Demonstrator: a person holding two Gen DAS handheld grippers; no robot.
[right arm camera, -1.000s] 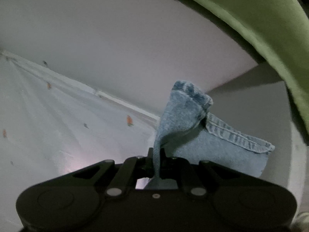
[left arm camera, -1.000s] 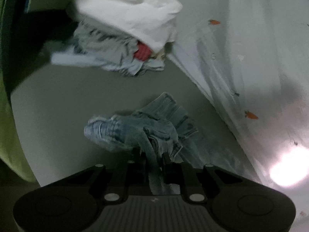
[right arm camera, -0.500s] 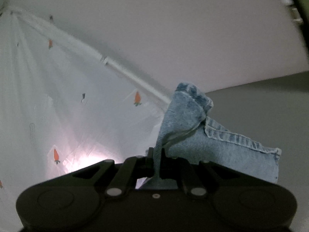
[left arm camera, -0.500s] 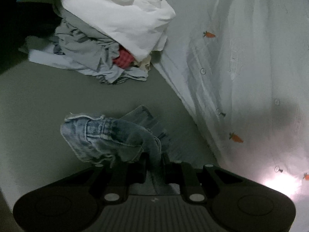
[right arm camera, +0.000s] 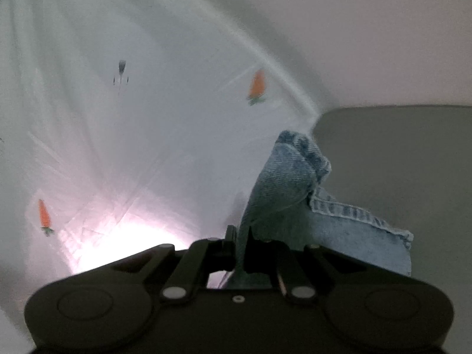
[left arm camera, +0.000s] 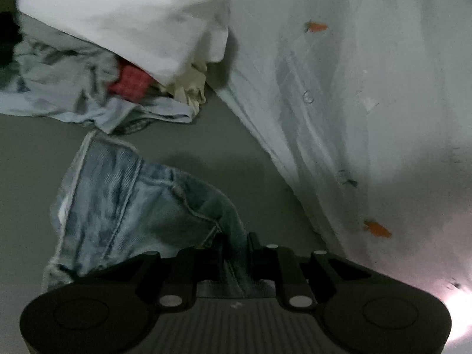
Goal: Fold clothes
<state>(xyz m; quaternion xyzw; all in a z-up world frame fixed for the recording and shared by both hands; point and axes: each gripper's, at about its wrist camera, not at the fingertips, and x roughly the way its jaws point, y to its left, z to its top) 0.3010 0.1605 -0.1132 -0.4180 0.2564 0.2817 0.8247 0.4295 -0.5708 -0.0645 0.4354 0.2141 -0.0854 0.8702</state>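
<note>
Grey desk [left arm camera: 206, 135] ahead: both my claws, left claw [left arm camera: 236, 250] and right claw [right arm camera: 240, 236], clamp the denim garment [left arm camera: 124, 203], which trails forward-left of the left one.

Crumpled light-blue denim garment [left arm camera: 124, 200] off the surface.

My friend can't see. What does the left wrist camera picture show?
The left gripper is shut on a crumpled pair of blue jeans over a grey surface. Behind is a pile of clothes, and to the right a white sheet with little carrots.
</note>
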